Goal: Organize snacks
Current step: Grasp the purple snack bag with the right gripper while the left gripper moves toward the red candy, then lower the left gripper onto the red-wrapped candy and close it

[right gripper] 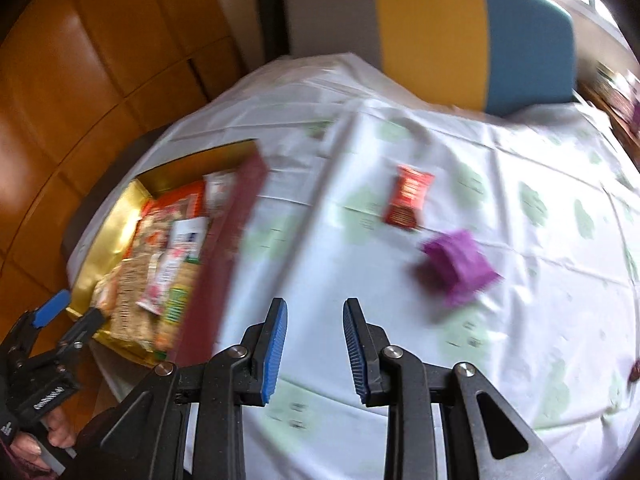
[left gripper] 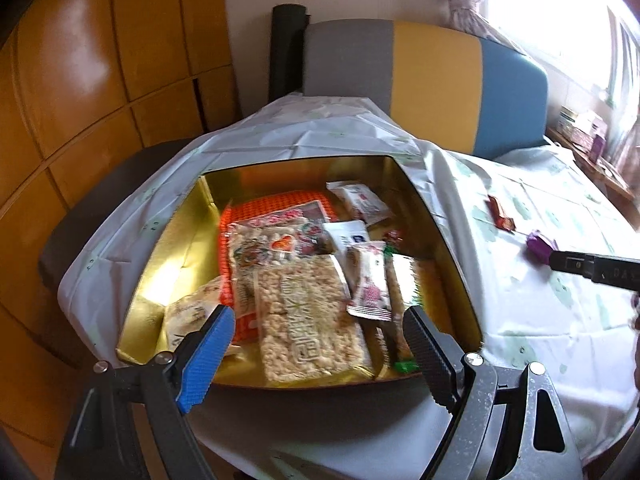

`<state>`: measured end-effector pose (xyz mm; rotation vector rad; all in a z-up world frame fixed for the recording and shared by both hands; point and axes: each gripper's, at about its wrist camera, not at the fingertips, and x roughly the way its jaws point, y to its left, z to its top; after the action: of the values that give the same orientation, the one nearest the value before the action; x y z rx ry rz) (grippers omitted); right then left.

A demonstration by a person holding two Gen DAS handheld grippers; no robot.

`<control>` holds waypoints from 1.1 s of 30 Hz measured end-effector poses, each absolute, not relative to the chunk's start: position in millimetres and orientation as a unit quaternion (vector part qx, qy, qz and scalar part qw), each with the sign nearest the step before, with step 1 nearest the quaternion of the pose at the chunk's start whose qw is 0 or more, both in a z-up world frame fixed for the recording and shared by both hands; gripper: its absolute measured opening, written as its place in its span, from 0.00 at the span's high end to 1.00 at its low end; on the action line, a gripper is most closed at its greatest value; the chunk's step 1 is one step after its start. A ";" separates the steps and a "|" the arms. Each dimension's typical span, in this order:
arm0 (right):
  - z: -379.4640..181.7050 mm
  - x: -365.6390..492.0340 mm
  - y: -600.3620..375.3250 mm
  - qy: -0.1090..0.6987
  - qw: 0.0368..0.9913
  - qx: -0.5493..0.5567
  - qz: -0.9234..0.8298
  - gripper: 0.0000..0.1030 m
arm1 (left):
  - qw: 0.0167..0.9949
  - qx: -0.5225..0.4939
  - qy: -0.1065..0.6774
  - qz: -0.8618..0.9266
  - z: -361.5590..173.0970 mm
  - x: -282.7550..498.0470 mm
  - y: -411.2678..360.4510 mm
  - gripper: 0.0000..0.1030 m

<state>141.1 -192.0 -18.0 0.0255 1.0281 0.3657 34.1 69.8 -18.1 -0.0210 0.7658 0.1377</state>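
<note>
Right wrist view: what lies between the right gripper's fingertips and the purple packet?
Only bare tablecloth lies between the right gripper and the purple packet, as the right wrist view shows.

An open gold-lined tin (left gripper: 168, 264) at the desk's left edge holds overlapping snack packets, a puffed-rice bar (left gripper: 312, 320) on top. A red packet (right gripper: 409, 196) and a purple packet (right gripper: 460, 270) lie mid-desk.
</note>
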 end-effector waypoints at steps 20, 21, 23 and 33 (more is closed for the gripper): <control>-44.8 209.9 -243.1 0.519 0.839 -0.095 0.132 0.51 | 0.929 0.010 0.370 -0.017 -14.0 33.3 29.3 0.16; -48.4 214.5 -239.3 0.522 0.835 -0.107 0.135 0.51 | 0.929 0.011 0.370 -0.019 -14.0 33.7 28.7 0.16; -58.3 222.2 -235.3 0.535 0.824 -0.126 0.138 0.51 | 0.928 0.012 0.371 -0.023 -13.8 34.2 26.9 0.16; -56.0 208.6 -248.9 0.521 0.831 -0.147 0.124 0.64 | 0.928 0.033 0.366 -0.054 -6.9 39.0 1.6 0.16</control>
<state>208.6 -248.9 -56.0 -0.3118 1.1054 0.2638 39.0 1.6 -6.9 0.0671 0.7499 -0.1106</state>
